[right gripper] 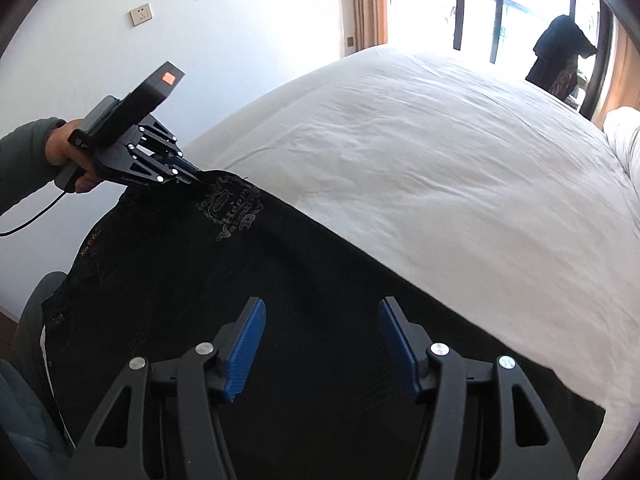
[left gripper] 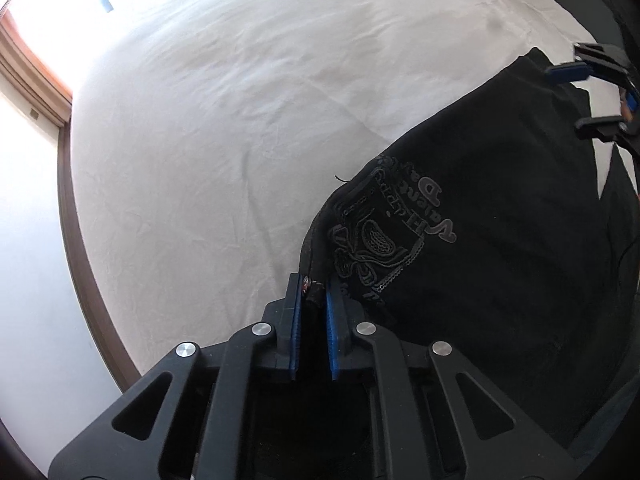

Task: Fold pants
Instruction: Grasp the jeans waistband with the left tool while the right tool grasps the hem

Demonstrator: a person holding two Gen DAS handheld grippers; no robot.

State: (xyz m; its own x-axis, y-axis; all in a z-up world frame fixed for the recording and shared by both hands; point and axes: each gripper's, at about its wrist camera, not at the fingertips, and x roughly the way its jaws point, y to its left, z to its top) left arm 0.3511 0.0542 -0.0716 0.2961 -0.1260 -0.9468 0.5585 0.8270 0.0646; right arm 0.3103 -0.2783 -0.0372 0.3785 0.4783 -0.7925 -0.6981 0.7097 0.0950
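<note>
The left gripper (left gripper: 313, 286) is pinched tight on the pants (left gripper: 500, 260) — its two blue pads (left gripper: 295, 320) squeeze a thick bit of the black cloth at the edge, right next to a sewn picture with letters (left gripper: 394, 232). In the right wrist view a hand (right gripper: 66, 152) in a grey-green sleeve (right gripper: 22, 160) holds this gripper, and a thin black cord (right gripper: 36, 216) hangs from it.

The right gripper (right gripper: 322, 312) has its jaws apart. Its blue pads (right gripper: 248, 344) sit wide on both sides of the black cloth below, and they do not press on it. I cannot tell if the tips touch the cloth.

The pants are black and lie along the near edge of the bed (right gripper: 420, 160), spread flat on the white sheet (left gripper: 240, 120). Part of them hangs off the near left corner of the bed, past the edge.

The rest of the sheet is bare and a bit wrinkled. Past the far edge of the bed there is a bright window (right gripper: 480, 4) with curtains (right gripper: 366, 4). A dark piece of clothing (right gripper: 560, 56) hangs near the far right corner. On the white wall there are two wall sockets (right gripper: 141, 14).
</note>
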